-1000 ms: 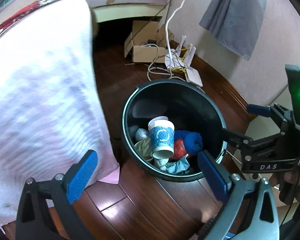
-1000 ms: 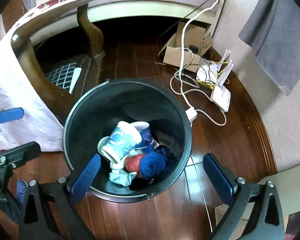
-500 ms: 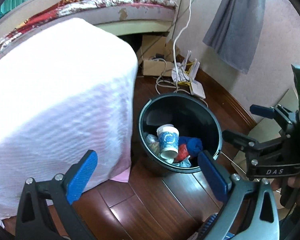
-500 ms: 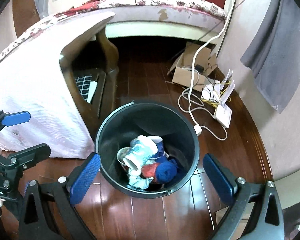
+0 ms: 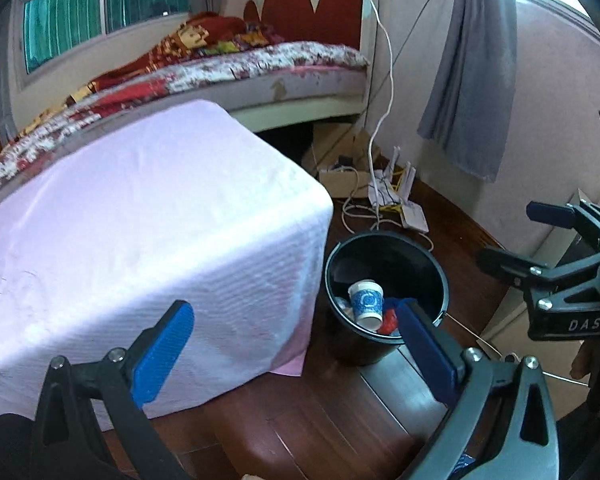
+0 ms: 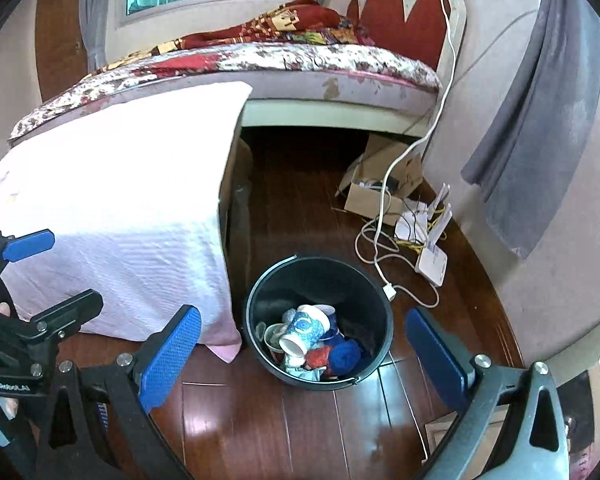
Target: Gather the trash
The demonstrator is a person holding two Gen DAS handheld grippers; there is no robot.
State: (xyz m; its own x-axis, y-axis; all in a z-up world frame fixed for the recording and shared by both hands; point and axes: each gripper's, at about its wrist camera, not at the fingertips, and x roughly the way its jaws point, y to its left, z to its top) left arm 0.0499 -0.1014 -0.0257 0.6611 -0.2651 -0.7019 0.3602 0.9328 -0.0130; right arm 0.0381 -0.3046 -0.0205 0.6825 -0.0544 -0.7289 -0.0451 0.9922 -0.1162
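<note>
A black trash bin (image 5: pixel 432 276) (image 6: pixel 376 300) stands on the wooden floor beside a cloth-covered table. Inside lie blue-patterned paper cups (image 5: pixel 366 304) (image 6: pixel 304 330), a blue ball of yarn (image 6: pixel 346 354), a red scrap and crumpled paper. My left gripper (image 5: pixel 296 344) is open and empty, high above and in front of the bin. My right gripper (image 6: pixel 304 356) is open and empty, above the bin; it shows at the right of the left wrist view (image 5: pixel 516 236).
A table under a white-pink cloth (image 5: pixel 140 232) (image 6: pixel 112 200) stands left of the bin. A bed (image 6: pixel 260 64) is behind. A cardboard box (image 6: pixel 380 196), white cables and a router (image 6: pixel 432 260) lie by the wall. A grey curtain (image 6: pixel 532 136) hangs right.
Both grippers have risen and pulled back from the bin, so the bin looks smaller and the table top and bed have come into view. The trash in the bin has not moved.
</note>
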